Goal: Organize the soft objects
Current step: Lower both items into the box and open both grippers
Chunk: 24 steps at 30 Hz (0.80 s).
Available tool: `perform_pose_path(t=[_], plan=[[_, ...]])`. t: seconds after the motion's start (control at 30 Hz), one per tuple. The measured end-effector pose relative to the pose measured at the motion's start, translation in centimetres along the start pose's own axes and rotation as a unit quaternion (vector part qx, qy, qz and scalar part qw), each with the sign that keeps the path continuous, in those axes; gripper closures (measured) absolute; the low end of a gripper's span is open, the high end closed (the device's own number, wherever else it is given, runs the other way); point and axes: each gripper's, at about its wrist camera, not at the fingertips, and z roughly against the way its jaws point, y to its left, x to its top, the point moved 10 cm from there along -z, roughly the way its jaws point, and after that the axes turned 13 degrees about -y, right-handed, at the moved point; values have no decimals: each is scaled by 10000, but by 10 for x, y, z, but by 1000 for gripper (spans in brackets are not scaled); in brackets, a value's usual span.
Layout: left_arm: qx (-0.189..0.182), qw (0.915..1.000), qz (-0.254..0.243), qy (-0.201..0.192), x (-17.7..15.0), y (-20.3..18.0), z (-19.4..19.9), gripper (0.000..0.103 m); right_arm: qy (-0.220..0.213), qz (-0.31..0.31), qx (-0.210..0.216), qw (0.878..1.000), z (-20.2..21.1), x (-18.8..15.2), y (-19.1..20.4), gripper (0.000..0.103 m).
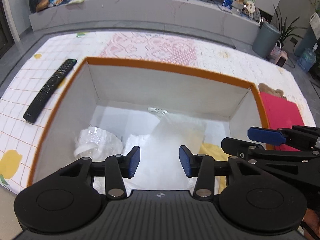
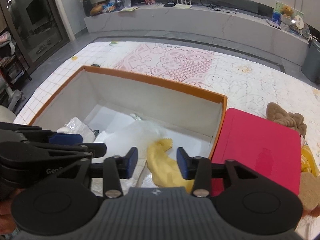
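Observation:
An orange-rimmed box (image 1: pixel 160 63) with white inner walls sits on the table; it also shows in the right wrist view (image 2: pixel 152 79). Inside lie a clear plastic bag (image 1: pixel 94 140), a white filmy bag (image 1: pixel 170 140) and a yellow cloth (image 2: pixel 166 166). My left gripper (image 1: pixel 159 162) is open and empty over the near part of the box. My right gripper (image 2: pixel 157 163) is open and empty just above the yellow cloth. A brown plush toy (image 2: pixel 286 118) lies right of the box behind a red lid (image 2: pixel 258 144).
A black remote (image 1: pixel 50 90) lies left of the box on the lemon-print tablecloth (image 1: pixel 18 104). A pink lace mat (image 2: pixel 170 62) lies behind the box. A tan soft item (image 2: pixel 309 190) sits at the right edge.

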Motion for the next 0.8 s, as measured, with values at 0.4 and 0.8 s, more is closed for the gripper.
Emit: perform_pose_path(t=[0.4,0.8], plan=[[-98,9976,-214,-652,3,-9,42,46,-664,-876,1202,9866,34,5,3,39],[-472,9933,-514,-926,-6,-55,67,46,-844,-1856,2079,9567,58,-10,-29,37]])
